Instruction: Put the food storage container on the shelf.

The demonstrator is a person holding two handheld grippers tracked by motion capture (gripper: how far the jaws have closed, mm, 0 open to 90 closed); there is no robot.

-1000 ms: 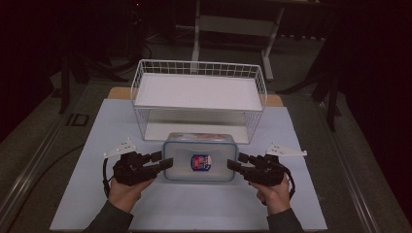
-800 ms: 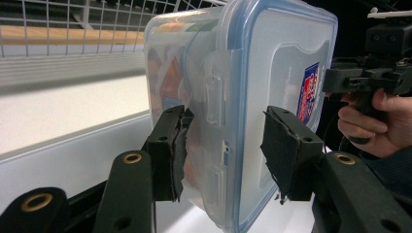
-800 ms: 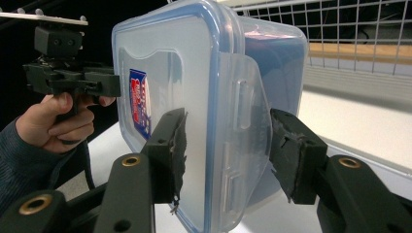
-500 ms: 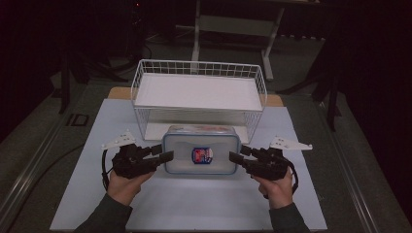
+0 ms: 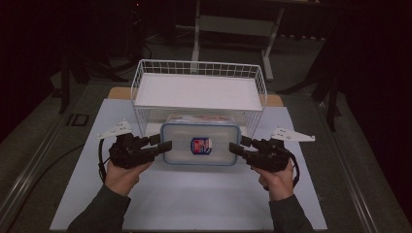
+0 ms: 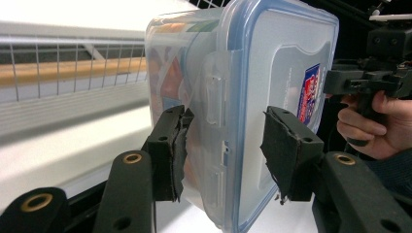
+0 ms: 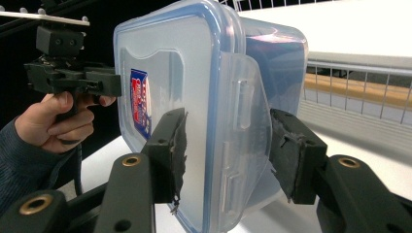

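High view: the left gripper [image 5: 163, 146] & right gripper [image 5: 236, 147] are pinching the 2 short ends of the plastic box [image 5: 200, 143], at 9 & 3 o'clock, just in front of the wire basket [image 5: 199, 80].

Left gripper view: its pads are squeezing the box [image 6: 252, 87] end by the clip. If 1 hand is going faster, it's tipping.

Right gripper view: same pinch on the box [image 7: 194, 77]. Smooth sides, so it's maybe slipping, or bumping the basket rim.

Black hand-held gripper [image 5: 156, 146], brass rivets, dark ribbed sleeves [image 5: 99, 213]
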